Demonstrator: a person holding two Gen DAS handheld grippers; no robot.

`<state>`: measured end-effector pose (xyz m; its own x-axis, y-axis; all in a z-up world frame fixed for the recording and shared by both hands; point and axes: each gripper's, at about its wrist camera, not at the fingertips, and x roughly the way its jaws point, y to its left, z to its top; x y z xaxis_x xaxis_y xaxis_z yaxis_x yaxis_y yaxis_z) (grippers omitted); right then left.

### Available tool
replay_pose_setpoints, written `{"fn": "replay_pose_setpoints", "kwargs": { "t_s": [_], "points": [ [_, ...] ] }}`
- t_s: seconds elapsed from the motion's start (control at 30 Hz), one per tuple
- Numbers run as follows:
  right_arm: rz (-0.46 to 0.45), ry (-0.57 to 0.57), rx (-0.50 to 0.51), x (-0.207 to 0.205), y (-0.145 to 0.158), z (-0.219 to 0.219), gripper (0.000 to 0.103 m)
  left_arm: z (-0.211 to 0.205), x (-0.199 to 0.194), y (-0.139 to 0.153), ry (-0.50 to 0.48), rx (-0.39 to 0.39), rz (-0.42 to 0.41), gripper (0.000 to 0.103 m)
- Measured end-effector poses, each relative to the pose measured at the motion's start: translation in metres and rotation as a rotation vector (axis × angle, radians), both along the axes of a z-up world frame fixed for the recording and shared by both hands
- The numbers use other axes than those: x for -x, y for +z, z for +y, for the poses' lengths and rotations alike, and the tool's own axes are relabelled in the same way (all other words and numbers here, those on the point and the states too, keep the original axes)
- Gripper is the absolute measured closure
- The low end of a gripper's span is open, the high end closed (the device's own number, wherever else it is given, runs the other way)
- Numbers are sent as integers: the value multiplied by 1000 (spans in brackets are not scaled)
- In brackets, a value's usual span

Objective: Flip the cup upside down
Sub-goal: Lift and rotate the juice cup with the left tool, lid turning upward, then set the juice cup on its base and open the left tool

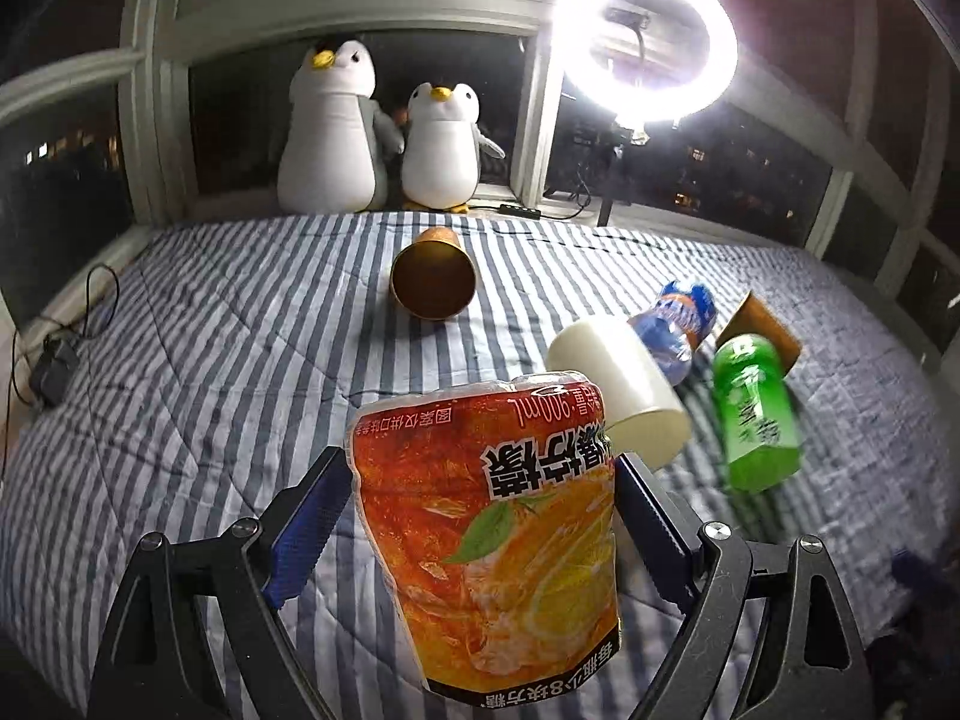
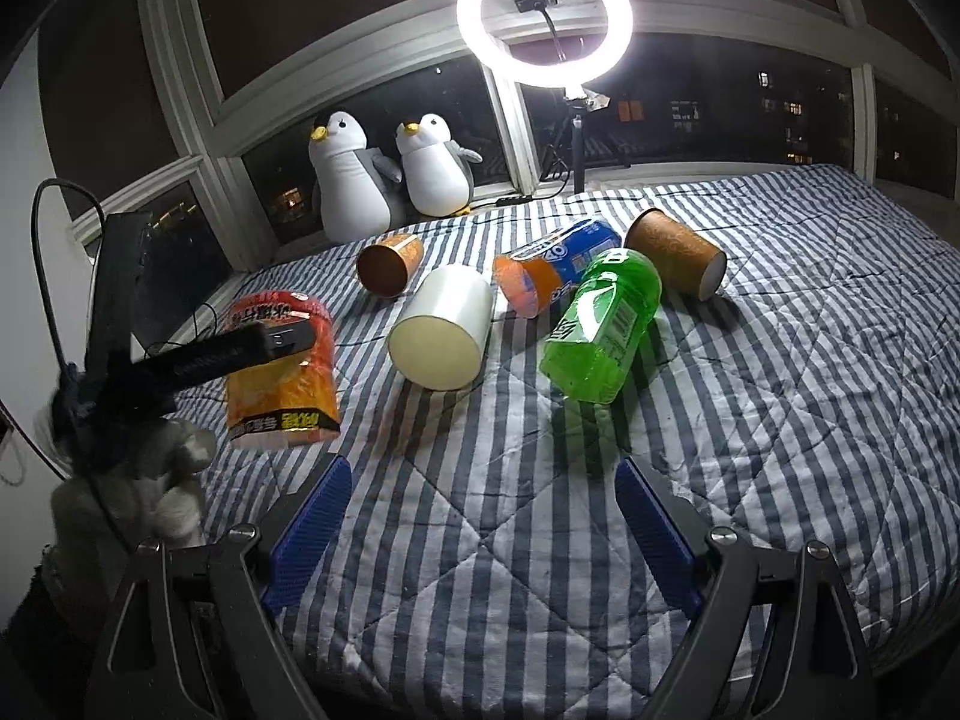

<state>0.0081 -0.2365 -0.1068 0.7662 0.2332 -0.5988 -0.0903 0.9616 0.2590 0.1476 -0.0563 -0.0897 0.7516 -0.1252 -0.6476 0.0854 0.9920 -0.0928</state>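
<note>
Orange cup (image 1: 489,531) held clear of striped quilt (image 1: 198,360), clamped in left gripper (image 1: 483,504), print inverted; flip underway. Next: lower onto quilt, release. Right gripper (image 2: 483,516) wide open, empty.

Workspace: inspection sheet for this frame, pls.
Surface: striped quilt, quilted, on a bed.
Job's things: orange-label cup between the left gripper's jaws, label inverted; white cup, small brown cup and large brown cup lie on their sides.
Clutter: green bottle, blue-orange bottle, both lying.
Grippers: left shut on the cup; right gripper open, nothing between jaws.
Cables: black cable and adapter at quilt's edge.
Surroundings: two plush penguins, ring light, dark windows.
</note>
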Motion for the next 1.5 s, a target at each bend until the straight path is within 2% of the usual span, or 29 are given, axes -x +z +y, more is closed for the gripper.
{"fn": "replay_pose_setpoints", "kwargs": {
  "t_s": [0.17, 0.27, 0.47, 0.9, 1.27, 1.5],
  "points": [
    [4, 7, 6, 2, -1, 6, 16, -4, 13, -17, -33, -18, -19, 13],
    [0, 5, 10, 5, 1, 6, 16, -5, 29, -18, -55, -35, -56, 13],
    [-4, -3, 6, 7, 3, 5, 16, -5, 58, -20, -92, -58, -79, 13],
    [1, 39, 18, 9, 2, 26, 16, -6, 85, -22, -168, -42, -59, 13],
    [-26, 34, 18, 19, 8, 26, 16, 3, 103, -11, -162, -22, -61, 7],
    [-76, 32, 53, 32, 16, 36, 16, 29, 132, 15, -82, -32, -98, 6]
  ]
}}
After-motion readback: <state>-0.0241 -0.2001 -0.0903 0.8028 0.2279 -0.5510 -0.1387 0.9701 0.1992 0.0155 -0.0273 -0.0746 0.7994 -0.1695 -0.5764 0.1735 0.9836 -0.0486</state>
